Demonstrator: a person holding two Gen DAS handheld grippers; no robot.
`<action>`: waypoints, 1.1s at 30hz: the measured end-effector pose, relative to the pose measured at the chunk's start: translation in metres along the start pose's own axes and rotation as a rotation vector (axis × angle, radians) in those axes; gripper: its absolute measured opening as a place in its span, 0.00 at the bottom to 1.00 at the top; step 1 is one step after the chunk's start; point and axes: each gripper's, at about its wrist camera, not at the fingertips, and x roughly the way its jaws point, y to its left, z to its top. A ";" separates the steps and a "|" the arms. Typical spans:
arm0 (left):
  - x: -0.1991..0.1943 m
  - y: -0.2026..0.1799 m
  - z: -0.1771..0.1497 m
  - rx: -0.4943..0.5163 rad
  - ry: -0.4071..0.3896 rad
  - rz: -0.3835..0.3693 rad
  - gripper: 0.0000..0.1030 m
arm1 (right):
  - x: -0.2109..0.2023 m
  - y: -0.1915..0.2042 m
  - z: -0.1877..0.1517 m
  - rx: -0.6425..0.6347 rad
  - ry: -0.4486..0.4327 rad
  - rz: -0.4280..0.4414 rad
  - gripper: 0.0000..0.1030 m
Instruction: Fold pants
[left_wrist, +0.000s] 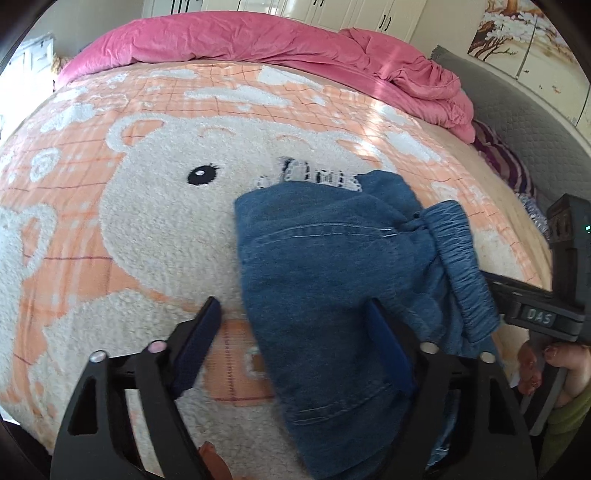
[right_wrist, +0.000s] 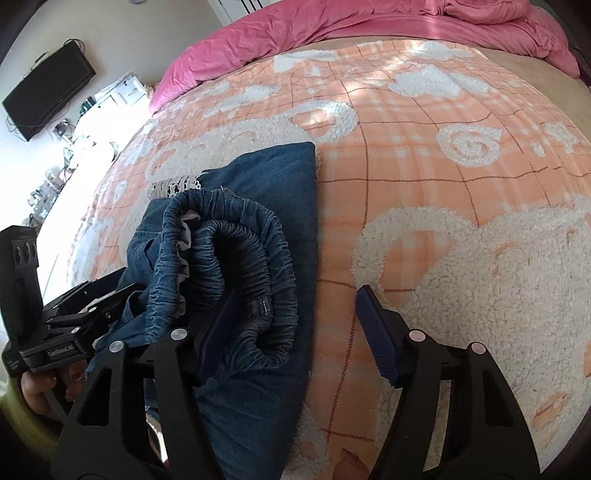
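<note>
Although the pants (left_wrist: 332, 266) are folded over on the bed (left_wrist: 110, 229), the waistband (right_wrist: 236, 266) is left bunched; the left gripper (left_wrist: 295, 332) and right gripper (right_wrist: 291, 317) are released, nothing being clamped.

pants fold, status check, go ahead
Left gripper and right gripper both open, each straddling an edge of the pants. Pants bunched on the blanket, waistband rumpled, fold not finished. Nothing in the way.

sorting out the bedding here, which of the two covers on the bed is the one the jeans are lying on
The jeans lie on the peach-and-white fleece blanket with the bear face. The plain pink cover is bunched along the far edge, clear of them.
</note>
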 end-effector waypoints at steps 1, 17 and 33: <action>0.002 -0.001 0.000 -0.011 0.001 -0.025 0.58 | 0.002 -0.001 0.001 0.008 0.002 0.009 0.56; -0.026 -0.004 0.072 0.034 -0.144 0.022 0.24 | -0.013 0.069 0.065 -0.203 -0.184 0.083 0.13; 0.015 0.055 0.064 -0.069 -0.042 0.165 0.77 | 0.044 0.024 0.073 -0.023 -0.053 -0.124 0.50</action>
